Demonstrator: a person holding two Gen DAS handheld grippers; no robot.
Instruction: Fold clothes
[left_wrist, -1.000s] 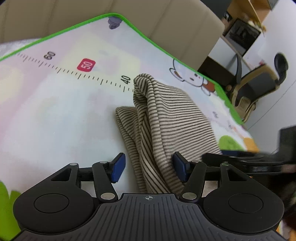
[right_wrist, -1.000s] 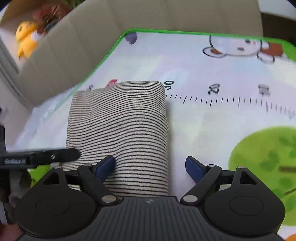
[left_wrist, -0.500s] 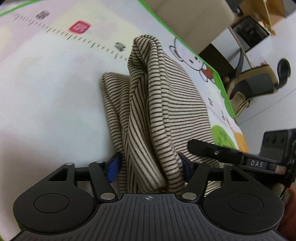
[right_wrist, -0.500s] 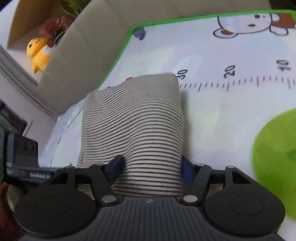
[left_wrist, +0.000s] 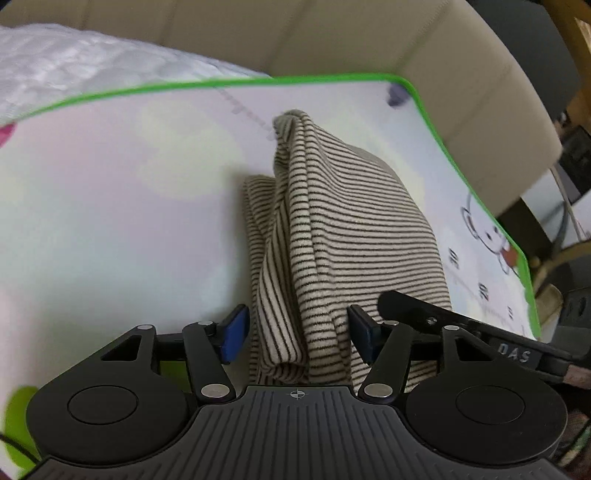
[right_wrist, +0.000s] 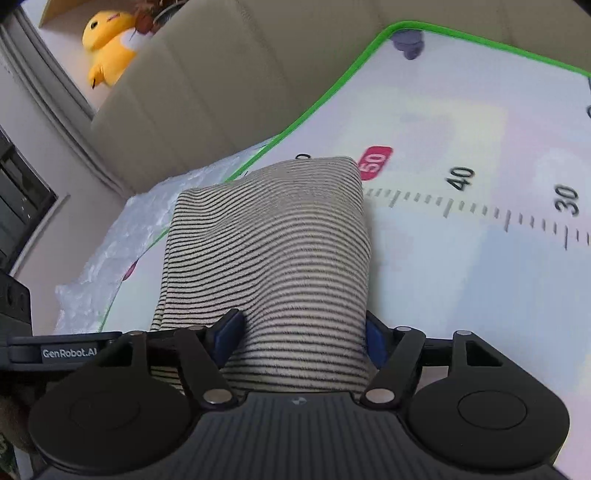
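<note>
A folded beige garment with thin black stripes (left_wrist: 351, 236) lies in a thick bundle on the printed play mat (left_wrist: 110, 221). My left gripper (left_wrist: 297, 330) has its blue pads on either side of the bundle's near end, with a small gap at the left pad (left_wrist: 232, 332). In the right wrist view the same garment (right_wrist: 273, 251) bulges up between the pads of my right gripper (right_wrist: 299, 338), which presses on it from both sides. Each gripper shows at the edge of the other's view.
The mat has a green border (right_wrist: 317, 99) and a printed ruler (right_wrist: 461, 206). A beige sofa back (left_wrist: 332, 40) rises behind it. White crinkled plastic (right_wrist: 122, 240) lies beyond the mat's left edge. A yellow plush toy (right_wrist: 107, 48) sits on the sofa back.
Both grippers closed in around the garment's near end and carried it left across the mat, from about the 30 mark to the 50 mark. The left pads have since opened slightly.
</note>
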